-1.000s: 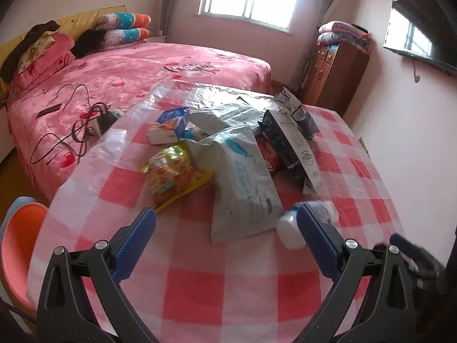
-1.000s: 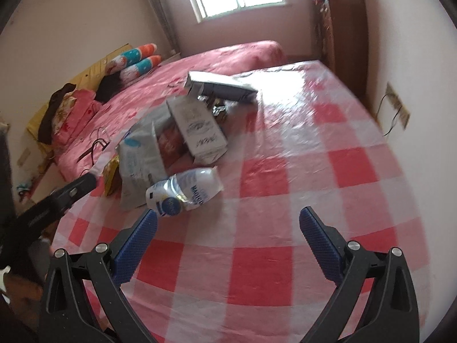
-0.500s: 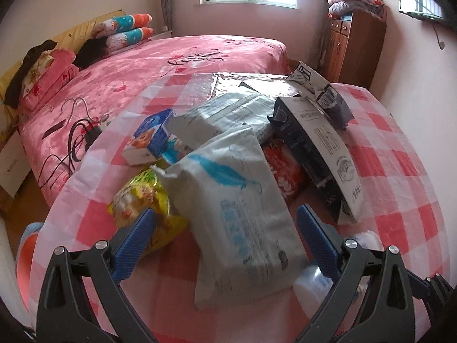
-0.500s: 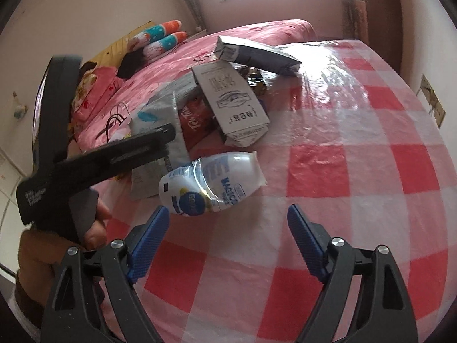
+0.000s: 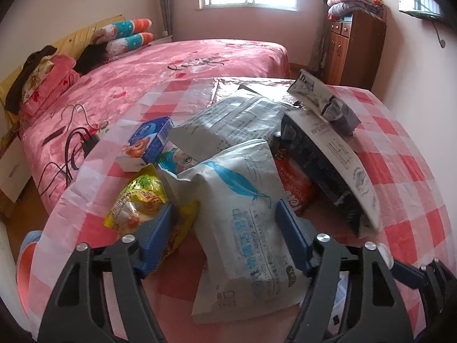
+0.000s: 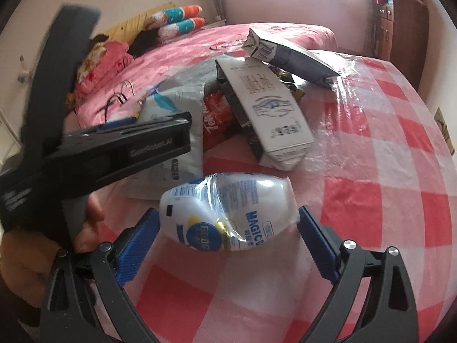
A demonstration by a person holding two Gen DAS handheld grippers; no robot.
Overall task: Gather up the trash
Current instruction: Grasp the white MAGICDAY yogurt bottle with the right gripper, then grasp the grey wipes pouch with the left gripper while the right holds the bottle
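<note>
A pile of trash lies on the red-checked table (image 5: 400, 177). My left gripper (image 5: 225, 234) is open, its blue fingers either side of a white wipes pack with a blue feather (image 5: 242, 223); a yellow snack bag (image 5: 137, 203) lies by the left finger. My right gripper (image 6: 228, 234) is open around a crushed white plastic bottle (image 6: 228, 205) lying on its side. Behind are a white carton (image 6: 265, 108), a red snack bag (image 6: 217, 117) and a dark carton (image 6: 288, 54).
A blue-and-white small box (image 5: 148, 143) and a grey foil pouch (image 5: 228, 123) lie at the pile's far side. A pink bed (image 5: 171, 71) stands left of the table, a wooden cabinet (image 5: 354, 45) at the back right. The left gripper's body (image 6: 94, 154) shows in the right wrist view.
Both grippers have moved forward and down. The left one now straddles the wipes pack, the right one now straddles the bottle, and both jaws have narrowed somewhat.
</note>
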